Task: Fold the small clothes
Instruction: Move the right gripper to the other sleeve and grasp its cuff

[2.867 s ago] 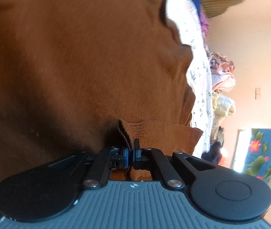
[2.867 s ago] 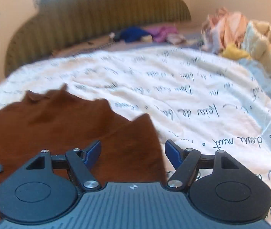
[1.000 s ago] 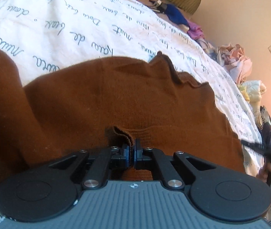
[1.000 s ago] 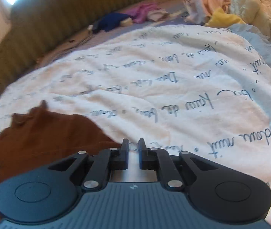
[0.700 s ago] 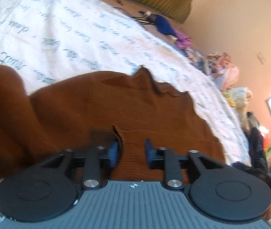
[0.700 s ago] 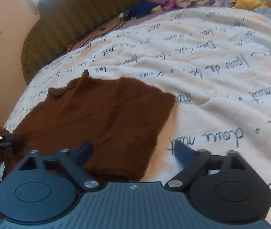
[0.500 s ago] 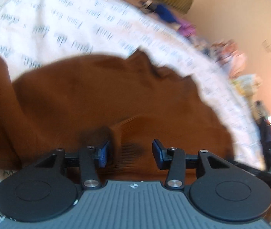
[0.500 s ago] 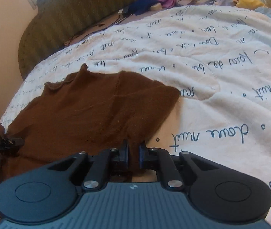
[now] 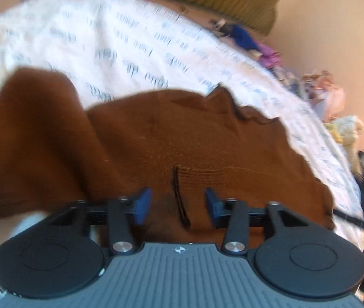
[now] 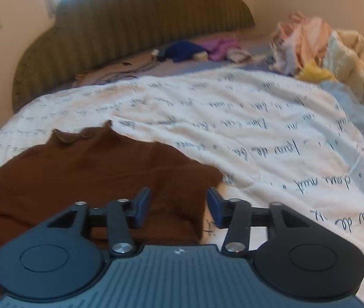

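right gripper [image 10: 178, 206] jaws apart, nothing held, over near edge of brown garment [image 10: 99, 174]; garment flat on white script-print blanket [image 10: 259, 133], clothes pile [image 10: 323, 48] far right.

Rust-brown knit garment [image 10: 99, 177], plain, ribbed at one edge. White bedspread [image 10: 259, 133] printed with dark blue-grey handwriting. Olive-green ribbed headboard [image 10: 130, 25]. Black gripper bodies, blue pads on the fingers [image 9: 141, 205]. Pink, cream and yellow clothes pile [image 10: 323, 48]; royal-blue cloth [image 10: 182, 50]; peach walls.

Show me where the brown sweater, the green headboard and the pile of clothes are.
brown sweater [image 10: 99, 174], right wrist view, middle of its flat body.
green headboard [image 10: 130, 23], right wrist view, ribbed front.
pile of clothes [image 10: 318, 43], right wrist view, pale top of the heap.
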Available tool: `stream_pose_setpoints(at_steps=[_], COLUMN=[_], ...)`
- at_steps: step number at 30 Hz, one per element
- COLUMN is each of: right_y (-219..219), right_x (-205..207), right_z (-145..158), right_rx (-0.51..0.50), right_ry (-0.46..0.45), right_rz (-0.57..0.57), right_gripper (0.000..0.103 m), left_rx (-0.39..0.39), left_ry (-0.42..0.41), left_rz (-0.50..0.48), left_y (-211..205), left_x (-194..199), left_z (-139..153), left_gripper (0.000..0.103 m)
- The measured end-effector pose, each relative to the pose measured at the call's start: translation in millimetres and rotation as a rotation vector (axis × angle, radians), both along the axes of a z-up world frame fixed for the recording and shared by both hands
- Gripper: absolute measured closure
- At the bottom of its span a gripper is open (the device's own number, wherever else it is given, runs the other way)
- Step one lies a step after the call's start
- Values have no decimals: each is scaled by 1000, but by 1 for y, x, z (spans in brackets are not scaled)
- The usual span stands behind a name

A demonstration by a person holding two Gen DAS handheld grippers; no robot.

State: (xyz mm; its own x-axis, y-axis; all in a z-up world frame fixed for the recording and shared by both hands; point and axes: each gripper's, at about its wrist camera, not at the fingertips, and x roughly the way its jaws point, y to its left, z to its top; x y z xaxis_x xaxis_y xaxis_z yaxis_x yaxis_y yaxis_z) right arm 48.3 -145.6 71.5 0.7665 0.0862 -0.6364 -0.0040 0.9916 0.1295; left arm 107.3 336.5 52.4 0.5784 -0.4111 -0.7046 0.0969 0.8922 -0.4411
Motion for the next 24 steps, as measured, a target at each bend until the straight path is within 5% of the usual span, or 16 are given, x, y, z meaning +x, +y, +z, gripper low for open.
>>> stream_pose_setpoints(at_steps=[3,6,11,15,20,22,24], right_y=[30,51,46,42,66,79,105], right_x=[-5,11,23,17,30,29,22], right_z=[-1,-22,-65,-74,-61,-46,-24], right_rx=[-30,-67,-124,-103,-206,-201,-178], right_ry=[-74,2,139,120,199,183,81], right_rz=[86,96,39,47,-10,-11,39], right_gripper=[40,40,40,40,27,27,26], left_rx=[-87,-182,-53,46,-66,-109,-126], left_ry=[-45,-63,-42,-78,-5,-8,-45], left_rz=[-5,-32,-91,-131,-74,-37,32], left_y=[10,-6,-67,-82,-59,-37,-11], left_x=[-18,-13,9,6,9,2,-11], left_z=[9,6,-23,-39,-33,-22,-13], left_gripper=[37,37,37,34,32,10,1])
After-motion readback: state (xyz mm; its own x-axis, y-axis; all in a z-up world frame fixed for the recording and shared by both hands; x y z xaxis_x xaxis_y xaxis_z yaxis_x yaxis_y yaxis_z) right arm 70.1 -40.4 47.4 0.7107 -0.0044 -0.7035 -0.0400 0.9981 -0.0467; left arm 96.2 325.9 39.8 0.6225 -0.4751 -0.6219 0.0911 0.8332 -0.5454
